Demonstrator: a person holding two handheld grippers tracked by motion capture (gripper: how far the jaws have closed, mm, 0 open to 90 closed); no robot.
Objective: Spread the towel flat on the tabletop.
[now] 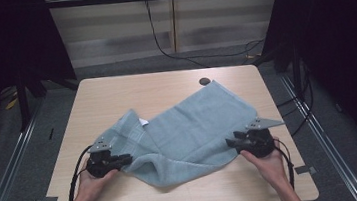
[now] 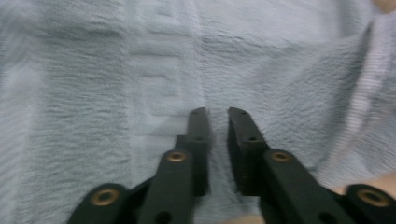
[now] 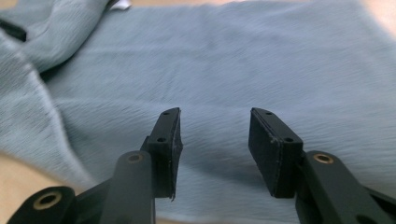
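Towel (image 1: 189, 129), pale blue-grey terry, lies rumpled across the middle of the desk (image 1: 130, 93), one corner reaching toward the far right near a dark round hole (image 1: 204, 81) in the desk top, the near edge bunched into a thick fold. A small white label (image 1: 143, 121) shows at a turned-over flap on the left part of the cloth.

At the towel's left near edge sits the left claw (image 1: 125, 159), held in the person's left hand (image 1: 94, 179). In the left gripper view its jaws stand close together with a narrow gap, over the woven band of the towel (image 2: 140, 93); no cloth shows pinched between the pads, so the left claw (image 2: 218, 112) is nearly clenched but grasping nothing that I can make out.

At the right near edge the right claw (image 1: 231, 142) is held by the right hand (image 1: 268, 164). In the right gripper view the right claw (image 3: 215, 114) is released, jaws well apart, the flat towel (image 3: 233, 60) lying beyond and beneath them, untouched by the pads.

Black cables trail from both claws toward the desk's near edge.
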